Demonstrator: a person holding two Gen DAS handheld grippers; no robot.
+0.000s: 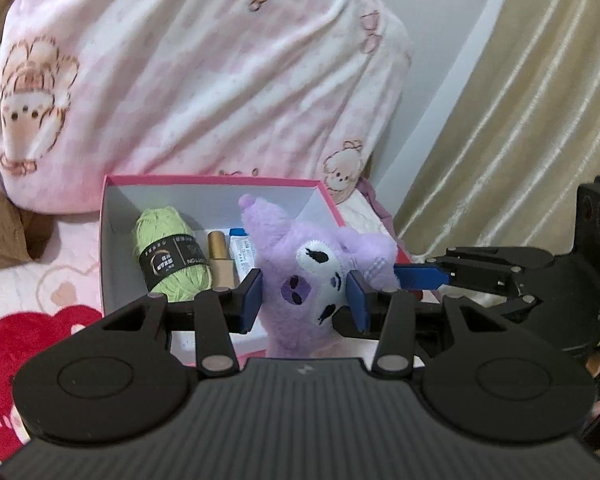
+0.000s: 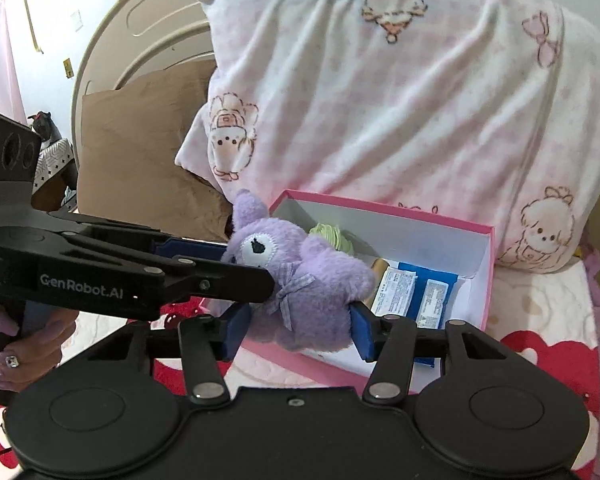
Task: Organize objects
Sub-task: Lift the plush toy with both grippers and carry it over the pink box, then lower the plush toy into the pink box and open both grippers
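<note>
Mid-transfer, by the look of it: soft purple plush toy with a stitched face and a small bow (image 1: 320, 280) held in the air over the near edge of the open pink cardboard box with a white inside (image 1: 112, 216), gripped from two sides at once; left gripper (image 1: 306, 294) with its jaws partly closed, blue pads pressing the toy's face on either side; right gripper (image 2: 298, 330) with its jaws somewhat wider, set about the toy's lower body, the pads sunk into the fur and so judged to be holding too; no earlier view to compare; inside the box already a ball of pale green yarn with a black paper band (image 1: 172, 256), a slim gold tube (image 1: 220, 256) and flat white-and-blue packets (image 2: 412, 292), all lying along the floor of the box on the bed with its pink quilt and red hearts (image 1: 28, 332), a large pink-and-white printed pillow (image 1: 188, 68) propped behind; step in hand judged as placing the toy among the sorted things; next move likely calling for a carry forward and down into the free space at the near side of the box, clear of the yarn, then a release by both pairs of jaws together or one after the other; some risk of the soft body snagging on the box rim, or of fur clinging to a pad on release
</note>
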